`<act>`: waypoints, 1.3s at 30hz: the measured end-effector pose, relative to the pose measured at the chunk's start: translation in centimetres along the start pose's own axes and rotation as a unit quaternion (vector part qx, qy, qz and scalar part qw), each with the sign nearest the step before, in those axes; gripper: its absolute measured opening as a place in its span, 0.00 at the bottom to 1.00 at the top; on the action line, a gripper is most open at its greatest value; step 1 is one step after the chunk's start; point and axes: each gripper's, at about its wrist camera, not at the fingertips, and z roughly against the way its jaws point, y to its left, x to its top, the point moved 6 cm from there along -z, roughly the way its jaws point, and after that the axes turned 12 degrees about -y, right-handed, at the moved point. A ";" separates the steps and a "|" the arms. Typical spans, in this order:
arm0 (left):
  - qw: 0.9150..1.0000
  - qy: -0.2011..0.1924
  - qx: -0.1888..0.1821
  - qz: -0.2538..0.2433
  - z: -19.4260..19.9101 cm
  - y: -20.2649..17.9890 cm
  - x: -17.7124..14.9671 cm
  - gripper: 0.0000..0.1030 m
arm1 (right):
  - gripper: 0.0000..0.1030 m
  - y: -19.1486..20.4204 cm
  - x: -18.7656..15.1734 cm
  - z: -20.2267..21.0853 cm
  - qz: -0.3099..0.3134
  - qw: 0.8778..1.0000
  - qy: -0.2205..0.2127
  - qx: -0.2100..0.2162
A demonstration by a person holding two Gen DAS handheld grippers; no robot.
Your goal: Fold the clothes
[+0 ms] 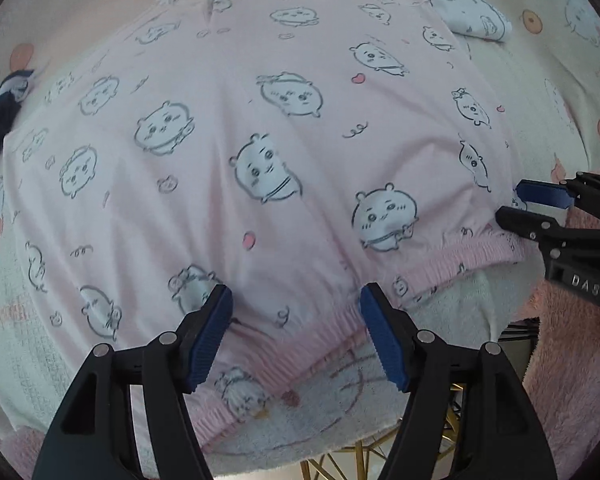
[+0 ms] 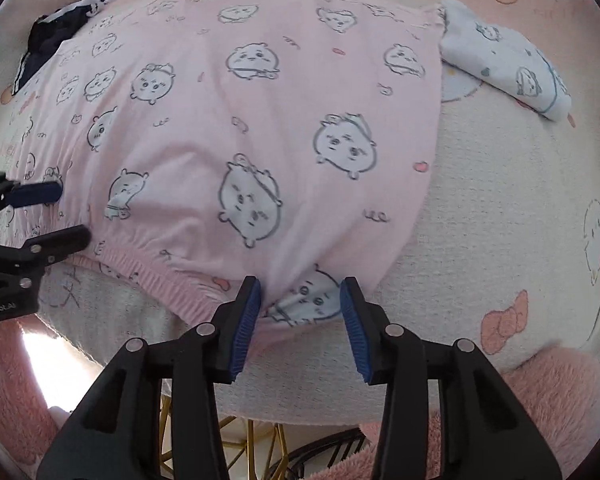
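Note:
A pink garment printed with white cartoon animals lies spread flat on a blanket-covered surface, its ribbed hem nearest me. My left gripper hangs open just over the middle of that hem, and its blue pads do not press on the cloth. My right gripper stands open at the hem's right corner of the garment. That corner lies loose between its pads. Each gripper also shows in the other's view: the right gripper at the edge, the left gripper over the hem.
A folded white printed cloth lies beyond the garment's far right corner. A dark navy garment sits at the far left. The white blanket ends at a near edge, with pink fluffy fabric and a gold wire frame below.

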 end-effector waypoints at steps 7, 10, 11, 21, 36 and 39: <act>0.994 -0.023 0.051 0.095 1.0 4.7 1.8 0.67 | 0.41 3.4 2.0 2.0 0.030 0.999 -0.042 0.017; 0.993 0.023 0.096 0.063 -1.2 4.0 0.7 0.67 | 0.41 6.2 1.5 0.6 0.081 0.996 -0.023 -0.007; 0.993 0.025 0.101 0.052 -1.0 3.7 0.3 0.67 | 0.41 6.3 1.0 0.2 0.090 0.996 -0.015 -0.017; 0.987 -0.003 0.045 0.157 2.8 6.0 -2.0 0.75 | 0.46 3.3 -1.0 1.6 0.001 1.000 -0.003 0.009; 0.983 0.058 0.118 0.130 2.5 7.7 -2.5 0.76 | 0.48 7.0 -2.7 2.6 0.043 0.999 0.001 0.017; 0.986 0.024 0.109 0.127 3.5 7.0 -0.8 0.76 | 0.48 5.8 -1.9 4.5 -0.013 0.998 -0.025 0.055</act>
